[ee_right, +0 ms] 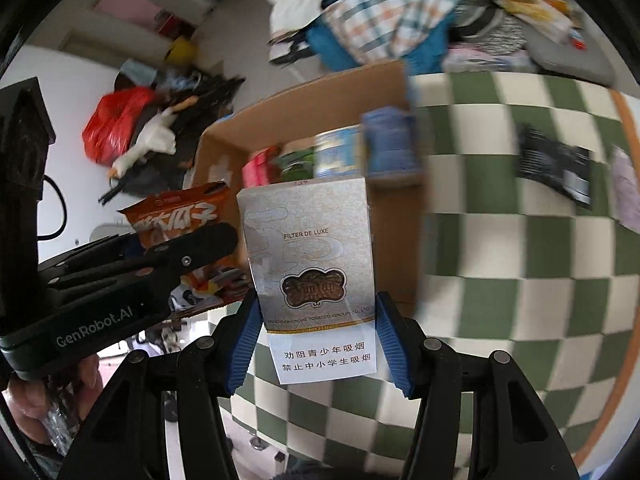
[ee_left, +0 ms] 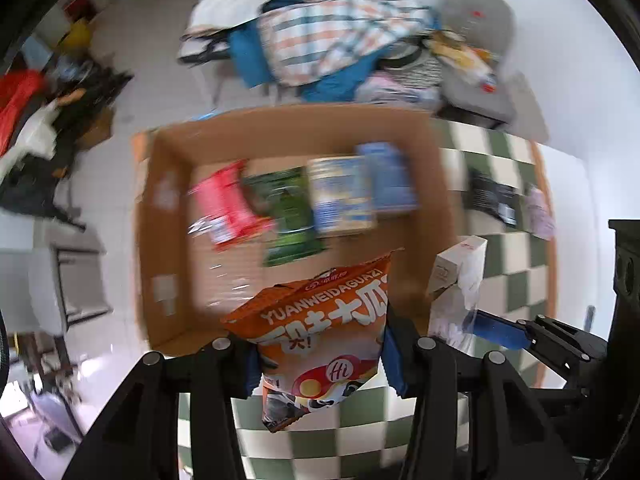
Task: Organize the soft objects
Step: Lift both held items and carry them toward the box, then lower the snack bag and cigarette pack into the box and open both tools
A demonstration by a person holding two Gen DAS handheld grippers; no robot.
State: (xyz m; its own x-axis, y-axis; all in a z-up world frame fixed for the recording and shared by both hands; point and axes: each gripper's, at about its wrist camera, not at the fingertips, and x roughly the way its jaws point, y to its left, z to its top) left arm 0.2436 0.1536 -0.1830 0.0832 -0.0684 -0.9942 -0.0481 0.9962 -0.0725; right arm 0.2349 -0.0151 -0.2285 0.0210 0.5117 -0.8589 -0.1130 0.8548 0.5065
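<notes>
My left gripper (ee_left: 320, 354) is shut on an orange snack bag (ee_left: 320, 332) and holds it over the near edge of an open cardboard box (ee_left: 168, 208). The box holds a red packet (ee_left: 228, 204), a green packet (ee_left: 288, 212), a blue-and-white pack (ee_left: 340, 196) and a blue pack (ee_left: 390, 178). My right gripper (ee_right: 316, 340) is shut on a white cigarette pack (ee_right: 308, 256), held beside the box (ee_right: 320, 96) to its right. The cigarette pack also shows in the left wrist view (ee_left: 460, 272), and the orange bag in the right wrist view (ee_right: 176, 216).
The box sits on a round table with a green-and-white checked cloth (ee_right: 500, 280). A black packet (ee_right: 556, 168) and a pale packet (ee_right: 626, 188) lie on the cloth at right. A pile of clothes (ee_left: 340, 28) lies beyond the box. Bags and clutter (ee_right: 132, 128) are on the floor at left.
</notes>
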